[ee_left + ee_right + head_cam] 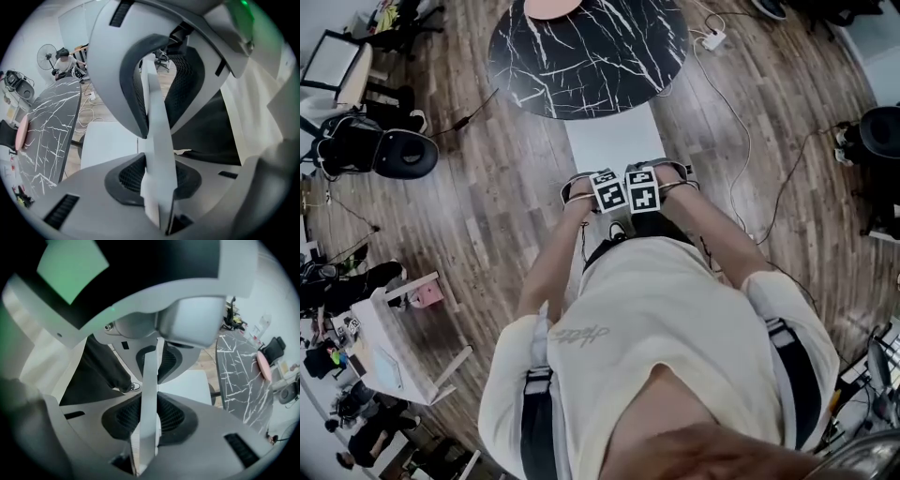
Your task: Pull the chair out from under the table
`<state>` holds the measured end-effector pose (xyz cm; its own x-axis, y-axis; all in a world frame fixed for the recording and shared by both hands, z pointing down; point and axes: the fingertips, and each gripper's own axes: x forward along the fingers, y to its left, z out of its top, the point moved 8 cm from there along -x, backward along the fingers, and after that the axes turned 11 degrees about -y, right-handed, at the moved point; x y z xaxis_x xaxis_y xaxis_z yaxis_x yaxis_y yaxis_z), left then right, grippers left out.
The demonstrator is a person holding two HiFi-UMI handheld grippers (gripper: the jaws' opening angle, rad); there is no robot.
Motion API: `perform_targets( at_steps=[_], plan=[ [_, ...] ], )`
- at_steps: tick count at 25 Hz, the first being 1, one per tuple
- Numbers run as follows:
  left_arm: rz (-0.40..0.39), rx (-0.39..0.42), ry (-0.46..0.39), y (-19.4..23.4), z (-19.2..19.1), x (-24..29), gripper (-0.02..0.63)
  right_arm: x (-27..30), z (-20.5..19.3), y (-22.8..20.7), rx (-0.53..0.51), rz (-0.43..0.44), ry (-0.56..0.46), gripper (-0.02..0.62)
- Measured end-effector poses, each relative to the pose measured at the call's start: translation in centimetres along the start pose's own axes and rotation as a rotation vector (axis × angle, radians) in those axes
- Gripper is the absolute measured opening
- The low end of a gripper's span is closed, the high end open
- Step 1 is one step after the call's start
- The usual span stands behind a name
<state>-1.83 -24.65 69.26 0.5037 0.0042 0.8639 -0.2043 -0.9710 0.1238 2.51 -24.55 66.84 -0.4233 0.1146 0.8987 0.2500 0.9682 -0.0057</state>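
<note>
Jaws of left gripper (155, 154) and right gripper (149, 392) clenched on thin chair back (155, 103); grip could be lost if pulled unevenly.

Overhead plus close-ups, table (581, 66) common.

Wood floor (478, 216) with a power strip (713, 39) — and a pedestal fan (47, 56).
</note>
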Motion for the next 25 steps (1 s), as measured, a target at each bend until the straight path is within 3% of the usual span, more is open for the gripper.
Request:
perform_targets(
  at_steps=[9,25],
  plan=[
    [-0.017,0.02,-0.001,-3.9,-0.2,0.2,0.098,-0.1,0.5,3.9,0.019,0.008,0.032,0.084],
    [-0.047,0.048,0.011,-11.2,-0.4,0.8,0.106,-0.4,0.8,11.2,0.055,0.012,-0.001,0.086]
  ],
)
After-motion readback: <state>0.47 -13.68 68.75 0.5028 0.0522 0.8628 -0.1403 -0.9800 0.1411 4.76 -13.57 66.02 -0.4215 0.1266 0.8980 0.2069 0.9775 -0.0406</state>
